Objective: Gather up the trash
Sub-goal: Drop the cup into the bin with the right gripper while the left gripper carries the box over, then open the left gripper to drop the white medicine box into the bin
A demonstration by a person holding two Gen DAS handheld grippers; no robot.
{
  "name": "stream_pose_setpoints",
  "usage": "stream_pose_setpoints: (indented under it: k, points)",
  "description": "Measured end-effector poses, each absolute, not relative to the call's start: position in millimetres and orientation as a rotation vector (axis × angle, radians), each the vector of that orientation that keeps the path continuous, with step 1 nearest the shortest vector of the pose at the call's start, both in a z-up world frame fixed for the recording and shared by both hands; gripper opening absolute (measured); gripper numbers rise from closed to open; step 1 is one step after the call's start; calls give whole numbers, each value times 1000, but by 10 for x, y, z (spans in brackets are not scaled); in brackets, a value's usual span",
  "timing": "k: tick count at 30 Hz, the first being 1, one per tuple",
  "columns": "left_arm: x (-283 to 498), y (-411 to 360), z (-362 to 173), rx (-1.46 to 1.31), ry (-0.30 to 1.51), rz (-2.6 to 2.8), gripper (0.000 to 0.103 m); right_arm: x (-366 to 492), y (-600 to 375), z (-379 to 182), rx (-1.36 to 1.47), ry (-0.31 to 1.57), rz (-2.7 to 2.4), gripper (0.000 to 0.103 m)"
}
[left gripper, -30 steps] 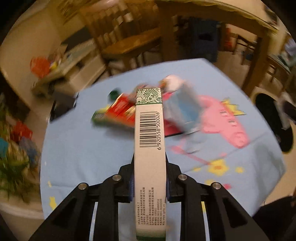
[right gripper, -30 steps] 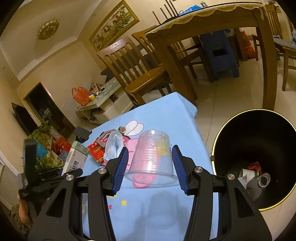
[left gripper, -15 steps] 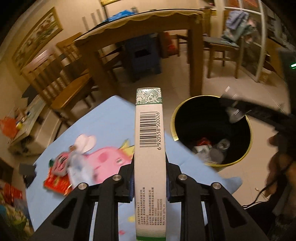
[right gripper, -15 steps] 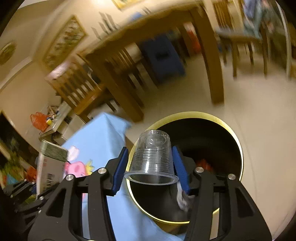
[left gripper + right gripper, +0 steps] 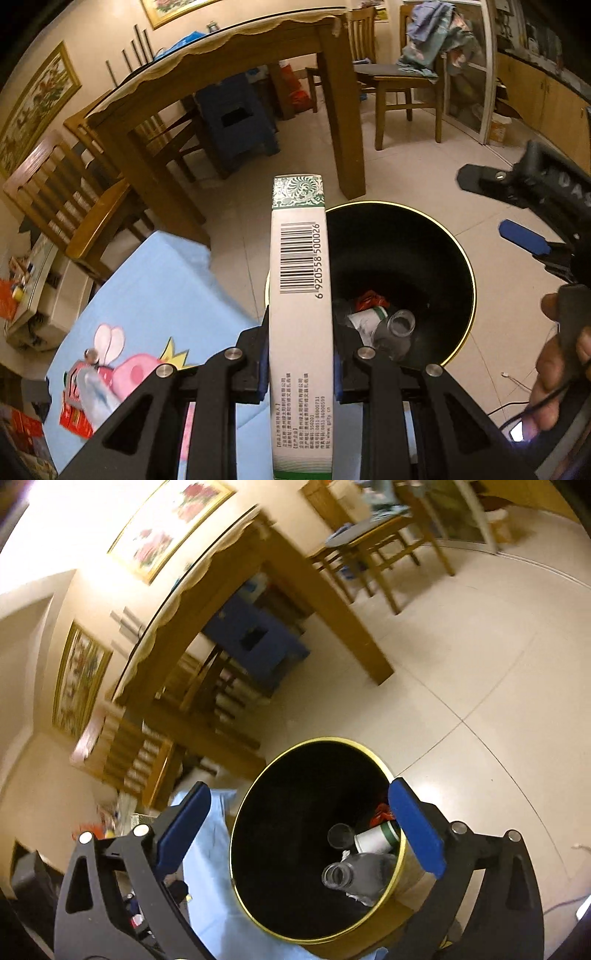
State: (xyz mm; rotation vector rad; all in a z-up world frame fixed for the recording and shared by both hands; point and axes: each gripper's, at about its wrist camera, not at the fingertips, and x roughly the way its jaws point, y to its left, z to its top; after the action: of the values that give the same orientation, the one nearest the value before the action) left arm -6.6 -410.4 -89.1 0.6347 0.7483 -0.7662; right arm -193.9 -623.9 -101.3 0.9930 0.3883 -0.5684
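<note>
Gripping a tall white-and-green carton upright between blue pads, left gripper poised beside the near rim of a black, gold-rimmed trash bin on the tiled floor; jaws just starting to ease apart, pads pressing the carton's narrow sides, barcode facing the camera. Spreading wide over the same bin in the right wrist view, right gripper with nothing between its jaws, blue pads flanking the bin's mouth. Lying at the bottom of the bin: a clear plastic cup on its side, a white can with a green band, a scrap of red wrapper. Left behind on the light-blue cartoon-print worktop, at its far left corner: a red packet and a crumpled clear bag lying on it. Showing at the right edge of the left view: a person's hand wrapped round the black handle of the right gripper. Filling the background: a wooden dining table, wooden chairs and a blue plastic stool under the table.
</note>
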Motion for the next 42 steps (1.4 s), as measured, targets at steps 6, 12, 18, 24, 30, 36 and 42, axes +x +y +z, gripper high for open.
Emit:
stream_pose_setpoints:
  k: [6,12,18,24,30,36,42]
  points:
    - [-161,-4186,-887,645,707,-781,47,-2030,-6309,-1000,974,376,-589,96]
    - [-164,-4027,-809,625,698,-766,55,-1870,-6140,-930,931,407,-603,96]
    - [-163,-3758,-677,599,676,-737,64,-1685,-6048,-879,848,459,-639,97]
    - [-96,-3319,-550,542,672,-692,72,-1409,-5818,-829,711,519,-635,97]
    - [104,-2514,-642,482,714,-575,83,-920,-5286,-730,453,607,-554,97]
    - [442,-1441,-808,361,820,-390,85,-594,-4782,-708,272,643,-474,97]
    - [607,-423,-722,258,780,-186,92,-330,-4123,-689,200,661,-318,97]
